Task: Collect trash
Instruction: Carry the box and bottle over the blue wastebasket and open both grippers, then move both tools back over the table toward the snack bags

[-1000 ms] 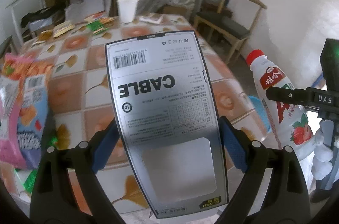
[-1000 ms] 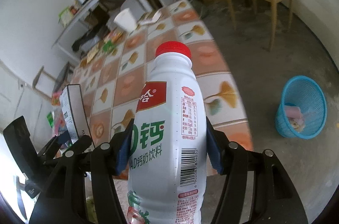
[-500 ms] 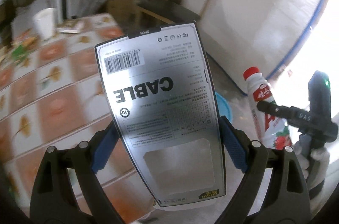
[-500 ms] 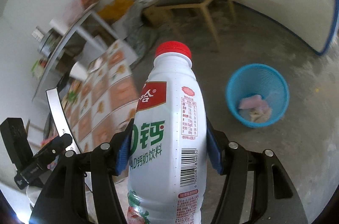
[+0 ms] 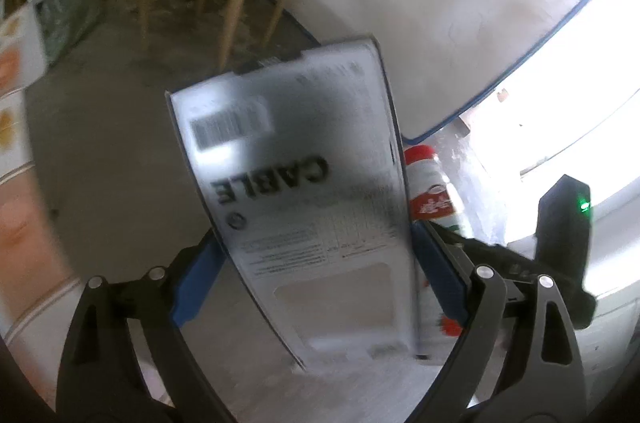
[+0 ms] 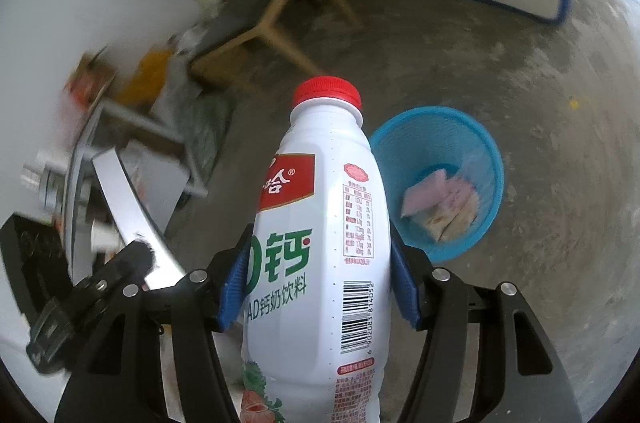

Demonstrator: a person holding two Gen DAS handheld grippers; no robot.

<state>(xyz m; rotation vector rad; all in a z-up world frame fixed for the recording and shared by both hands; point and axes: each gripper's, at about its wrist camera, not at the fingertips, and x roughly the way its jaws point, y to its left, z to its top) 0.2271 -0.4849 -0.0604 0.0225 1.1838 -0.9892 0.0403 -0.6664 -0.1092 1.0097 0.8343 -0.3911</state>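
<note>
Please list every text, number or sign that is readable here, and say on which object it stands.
"CABLE": cable package, printed upside down; its barcode and small print are blurred.
"AD钙奶饮料": milk bottle.
"6 902083 814052": under the bottle's barcode.
Bottle's nutrition table: too small to read.

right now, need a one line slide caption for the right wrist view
Right gripper clamps a red-capped white drink bottle above a concrete floor, with the blue trash basket just beyond it.

Your left hand-held gripper (image 5: 316, 279) has black angular fingers with triangular cutouts, silver screws near the knuckles, and blue ribbed pads (image 5: 192, 287). Your right hand-held gripper (image 6: 318, 287) matches it; just behind its fingers, a black housing carries a green light (image 5: 585, 206).
</note>
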